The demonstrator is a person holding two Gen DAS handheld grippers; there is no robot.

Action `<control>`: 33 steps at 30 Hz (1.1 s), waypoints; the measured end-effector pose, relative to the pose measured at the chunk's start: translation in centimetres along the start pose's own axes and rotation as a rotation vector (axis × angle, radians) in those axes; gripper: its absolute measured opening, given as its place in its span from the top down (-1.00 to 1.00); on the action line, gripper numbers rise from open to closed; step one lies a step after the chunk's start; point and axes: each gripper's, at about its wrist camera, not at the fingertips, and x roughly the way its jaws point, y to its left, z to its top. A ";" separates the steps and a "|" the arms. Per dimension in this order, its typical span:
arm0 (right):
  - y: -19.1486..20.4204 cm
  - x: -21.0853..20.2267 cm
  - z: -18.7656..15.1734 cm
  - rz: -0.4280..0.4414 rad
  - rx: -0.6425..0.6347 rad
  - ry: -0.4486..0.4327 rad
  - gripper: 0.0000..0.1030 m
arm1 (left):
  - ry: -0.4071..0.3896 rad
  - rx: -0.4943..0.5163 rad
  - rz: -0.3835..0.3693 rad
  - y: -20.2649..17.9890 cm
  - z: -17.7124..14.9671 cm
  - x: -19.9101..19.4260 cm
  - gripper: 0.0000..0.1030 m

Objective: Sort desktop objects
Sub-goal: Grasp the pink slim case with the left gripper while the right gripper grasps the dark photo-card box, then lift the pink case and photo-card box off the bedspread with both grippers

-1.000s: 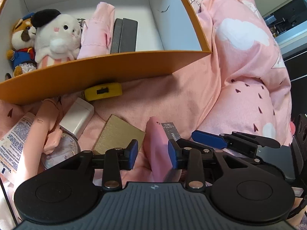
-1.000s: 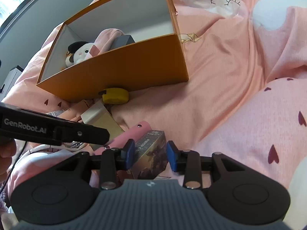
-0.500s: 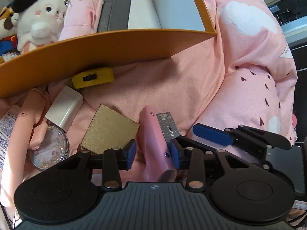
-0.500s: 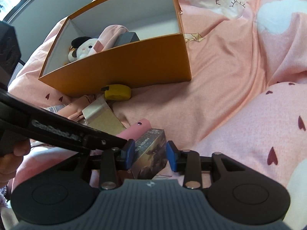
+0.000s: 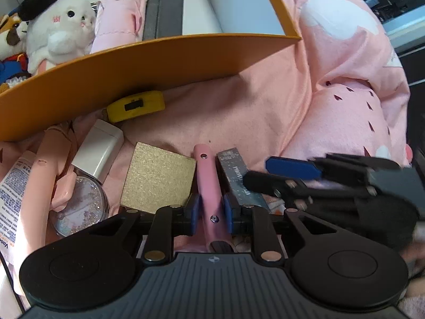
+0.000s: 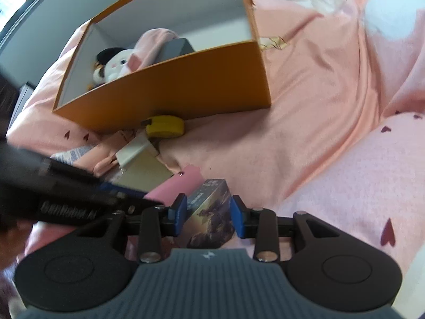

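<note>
Pink bedspread [image 5: 239,111] underneath, orange box [image 5: 148,61] at the back holding plush toys [image 5: 58,26], a pink cloth and a dark case. In front, left gripper [image 5: 209,210] closing on pink tube [image 5: 207,175], pads at its sides. Right gripper [image 6: 207,212] part open astride card box [image 6: 209,207], contact unclear.

- in the left wrist view the right gripper [image 5: 305,178] is motion-blurred, and we can't read its grip.
- the brown plush [image 5: 10,42] and the tube [image 5: 13,186] are cut off at the left edge.
</note>
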 end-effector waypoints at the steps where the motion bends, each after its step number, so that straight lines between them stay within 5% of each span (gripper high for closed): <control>1: -0.2 0.4 0.3 0.011 0.029 0.019 0.24 | 0.003 0.006 -0.006 0.1 -0.2 0.0 0.57; 20: 2.2 4.4 1.2 -0.017 0.007 0.170 0.04 | -0.035 -0.089 -0.063 3.5 -1.9 -0.3 0.56; 33: 2.1 3.8 -0.1 -0.019 -0.043 0.202 -0.06 | -0.036 0.005 -0.072 2.9 -2.8 -0.4 0.42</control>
